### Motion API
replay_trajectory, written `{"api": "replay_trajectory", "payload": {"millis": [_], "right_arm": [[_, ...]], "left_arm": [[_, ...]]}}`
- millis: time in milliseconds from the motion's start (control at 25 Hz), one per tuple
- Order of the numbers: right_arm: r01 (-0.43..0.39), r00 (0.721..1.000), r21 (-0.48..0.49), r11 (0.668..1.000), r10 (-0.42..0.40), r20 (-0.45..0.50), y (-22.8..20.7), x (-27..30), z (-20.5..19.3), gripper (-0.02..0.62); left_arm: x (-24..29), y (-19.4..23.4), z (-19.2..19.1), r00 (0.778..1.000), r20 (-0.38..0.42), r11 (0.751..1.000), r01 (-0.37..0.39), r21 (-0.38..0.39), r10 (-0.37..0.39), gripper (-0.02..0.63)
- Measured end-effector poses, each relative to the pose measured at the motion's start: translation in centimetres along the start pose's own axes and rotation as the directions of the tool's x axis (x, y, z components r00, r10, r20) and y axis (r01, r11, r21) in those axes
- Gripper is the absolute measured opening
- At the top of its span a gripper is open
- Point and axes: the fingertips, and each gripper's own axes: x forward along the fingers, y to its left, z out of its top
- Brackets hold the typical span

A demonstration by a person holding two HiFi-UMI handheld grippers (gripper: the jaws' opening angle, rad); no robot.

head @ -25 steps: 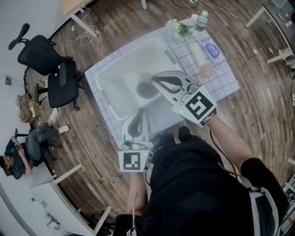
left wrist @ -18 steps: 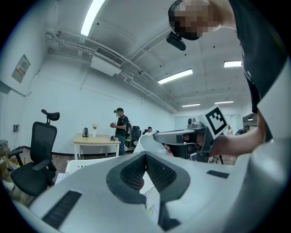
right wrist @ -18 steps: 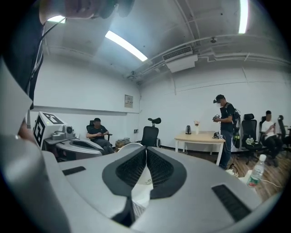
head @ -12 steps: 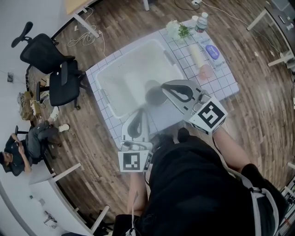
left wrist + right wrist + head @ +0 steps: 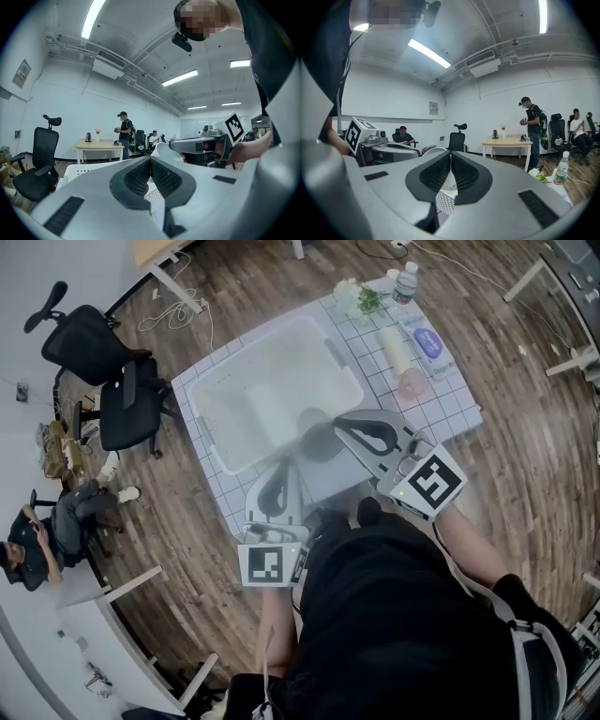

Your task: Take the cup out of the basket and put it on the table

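Nearest me are two grippers. The left gripper (image 5: 283, 470) has its jaws pressed together on nothing, by the table's near edge. The right gripper (image 5: 337, 427) is pinched nearly closed on the wall of the one cup (image 5: 319, 441), held at the near right rim of the single white basket (image 5: 262, 395). Bare checked table (image 5: 450, 413) lies just right of the cup, running out to the edge. Farther along that side are one pink piece (image 5: 412, 382), one cream roll (image 5: 398, 351) and one bottle (image 5: 405, 282). Two black office chairs (image 5: 80, 345) stand well off to the left.
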Motion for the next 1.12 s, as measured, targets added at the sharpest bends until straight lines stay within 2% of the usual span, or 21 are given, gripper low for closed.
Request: {"api": "replay_trajectory", "payload": {"millis": [200, 360, 640, 920, 1120], "right_arm": [[-0.011, 1.000, -0.005, 1.000, 0.011, 0.029, 0.0, -2.0, 0.7, 0.025], [-0.052, 0.997, 0.004, 0.999, 0.051, 0.052, 0.2, -3.8, 0.6, 0.025], [-0.116, 0.988, 0.000, 0.993, 0.116, 0.104, 1.6, -6.0, -0.4, 0.025], [-0.122, 0.985, -0.032, 0.992, 0.125, 0.118, 3.8, -7.0, -0.2, 0.025], [-0.111, 0.986, -0.025, 0.993, 0.113, 0.125, 5.8, -7.2, 0.1, 0.025]], "left_arm": [[-0.4, -1.0, 1.0, 1.000, 0.020, 0.999, -0.012, 0.038, 0.012, 0.009], [-1.4, -1.1, 2.0, 0.996, 0.053, 0.997, -0.071, 0.012, 0.070, 0.009], [-3.3, -3.7, -0.5, 0.991, 0.014, 0.991, -0.135, 0.009, 0.135, 0.009], [-5.3, -4.5, -0.8, 0.988, 0.017, 0.988, -0.151, 0.008, 0.151, 0.009], [-6.7, -5.7, -1.0, 0.994, 0.021, 0.995, -0.104, 0.008, 0.103, 0.009]]}}
